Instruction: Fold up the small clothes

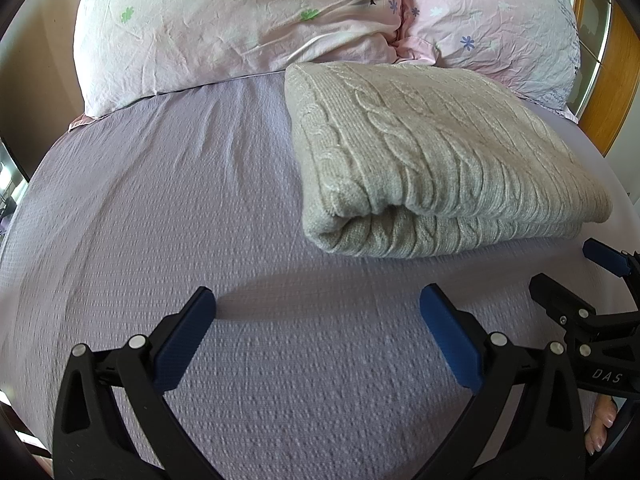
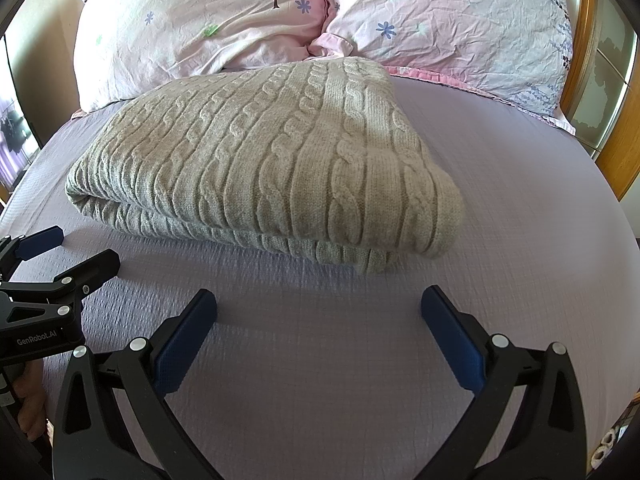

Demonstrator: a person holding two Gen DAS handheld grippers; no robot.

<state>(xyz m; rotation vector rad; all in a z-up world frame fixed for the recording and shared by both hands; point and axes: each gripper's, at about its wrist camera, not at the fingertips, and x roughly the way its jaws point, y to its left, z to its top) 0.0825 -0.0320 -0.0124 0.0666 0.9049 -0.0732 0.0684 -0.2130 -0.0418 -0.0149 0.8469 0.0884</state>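
Left hand-held gripper (image 1: 318, 300): blue-padded fingers (image 1: 182, 344) standing spread wide, nothing between them, hovering over the bedsheet (image 1: 160, 200) just short of the sweater (image 1: 432, 152). The sweater's near left corner, a rolled fold, is sitting ahead and to the right of this gripper, not touching it.

Right hand-held gripper (image 2: 319, 300): fingers likewise spread apart and pinching nothing, hanging over the sheet in front of the sweater's near edge, with a strip of bare sheet between. Each gripper is showing at the edge of the other's view, the two side by side before the sweater; the right one is appearing in the left wrist view near the sweater's near right end (image 1: 592, 280), its fingers parted too.

Sweater: beige cable knit, lying folded into a thick rectangular stack of layers, flat on the lilac textured bedsheet. From the right wrist view its top layer is overhanging the lower layers at the near right corner.

Beyond the sweater: two pink pillows (image 2: 200, 32) with flower and tree prints are lying side by side at the head of the bed, the sweater's far edge just beside or touching them where they meet. A wooden headboard (image 2: 616, 136) is curving past the right-hand pillow (image 2: 460, 24).
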